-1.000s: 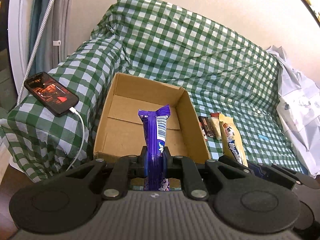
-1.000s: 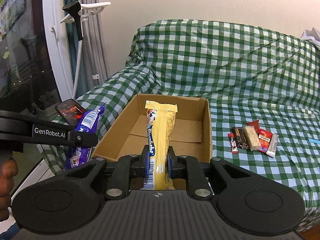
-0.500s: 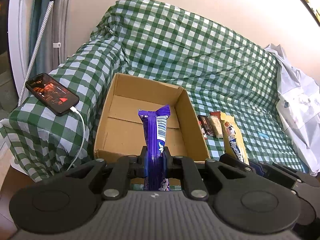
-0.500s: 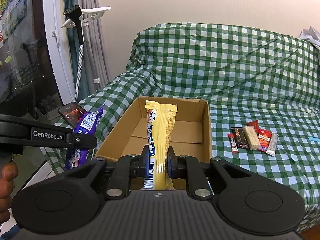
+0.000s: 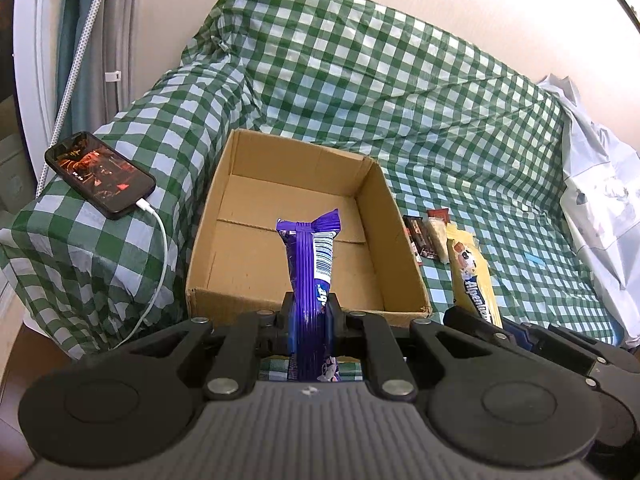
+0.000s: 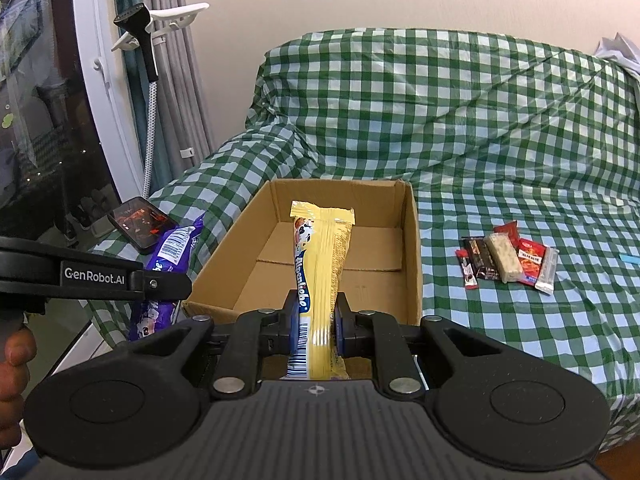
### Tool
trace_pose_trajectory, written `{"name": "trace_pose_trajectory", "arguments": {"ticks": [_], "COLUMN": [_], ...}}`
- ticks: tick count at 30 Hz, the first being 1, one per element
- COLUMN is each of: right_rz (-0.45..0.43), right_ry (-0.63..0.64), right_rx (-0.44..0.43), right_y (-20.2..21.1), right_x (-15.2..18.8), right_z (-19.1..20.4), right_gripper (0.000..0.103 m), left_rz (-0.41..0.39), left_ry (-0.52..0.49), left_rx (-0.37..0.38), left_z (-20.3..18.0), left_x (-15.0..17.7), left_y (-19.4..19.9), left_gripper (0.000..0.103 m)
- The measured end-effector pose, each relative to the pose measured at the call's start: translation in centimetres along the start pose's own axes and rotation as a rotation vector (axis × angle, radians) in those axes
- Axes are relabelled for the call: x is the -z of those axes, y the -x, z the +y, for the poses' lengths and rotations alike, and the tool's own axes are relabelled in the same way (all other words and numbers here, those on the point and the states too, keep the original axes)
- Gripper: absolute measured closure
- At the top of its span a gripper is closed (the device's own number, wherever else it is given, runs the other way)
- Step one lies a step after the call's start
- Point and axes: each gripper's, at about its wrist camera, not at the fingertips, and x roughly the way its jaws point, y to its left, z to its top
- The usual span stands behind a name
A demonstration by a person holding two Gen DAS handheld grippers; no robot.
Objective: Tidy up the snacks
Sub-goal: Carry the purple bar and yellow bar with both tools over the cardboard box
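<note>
Carrying two snacks toward the cardboard box (image 5: 304,236), the landmark sitting on the green-checked sofa (image 6: 480,128). Holding a purple snack pack (image 5: 310,280) clamped upright in the left hand-held gripper (image 5: 311,320), hovering just short of the box's near wall. Gripping a yellow snack pack (image 6: 320,276) likewise, pinched tight in the right hand-held gripper (image 6: 316,328), also poised at the box's near edge.

Judging the step as transport before release: box interior appearing empty, nothing yet dropped in. Needing next, probably, to reach forward over the near wall, lower each pack inside, then part the jaws.

Counting: one box; two packs in hand; roughly five small bars (image 6: 506,260) lying bunched on the sofa seat right of the box, exact number hard to tell. Lying left of the box on the sofa arm, one phone (image 5: 100,174) charging by a white cable (image 5: 158,264).
</note>
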Motion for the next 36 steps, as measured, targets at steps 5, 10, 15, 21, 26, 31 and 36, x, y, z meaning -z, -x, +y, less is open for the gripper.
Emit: {"name": "trace_pose_trajectory", "arguments": {"ticks": [5,10,15,21,26,31,36], "right_rz": [0.014,0.035,0.053,0.062,0.073,0.086,0.097], "right_ry": [-0.003,-0.007,-0.010,-0.017,-0.018,-0.016,-0.014], "right_rx": [0.006,0.013,0.025,0.042,0.049,0.060,0.071], "right_y": [-1.0,-1.9,-3.0,-4.3,-5.9,-7.8,-10.2], "right_x": [-0.2,-0.1,-0.2,-0.7,-1.1,-1.7,-2.6], "right_z": [0.1,-0.2,-0.4,-1.0,-1.6,-2.1,-2.7], "right_gripper": [0.086,0.086,0.086,0.086,0.086,0.086,0.086], "left_rz": [0.004,0.010,0.015,0.017,0.022,0.036,0.070], "left_ry": [0.008,0.010,0.008,0.005,0.002,0.004,-0.003], "left_rx": [-0.008,-0.012,-0.017,-0.025,-0.030,-0.038,-0.056], "left_z": [0.3,0.6,0.7,0.7,0.5,0.5,0.8], "left_x": [-0.5,-1.1,-1.8,-2.9,-4.0,-5.1,-6.1], "left_y": [-0.7,-1.6,-2.6,-4.0,-5.5,-7.6,-10.2], "left_gripper": [0.089,0.089,0.089,0.089,0.089,0.089,0.089]}}
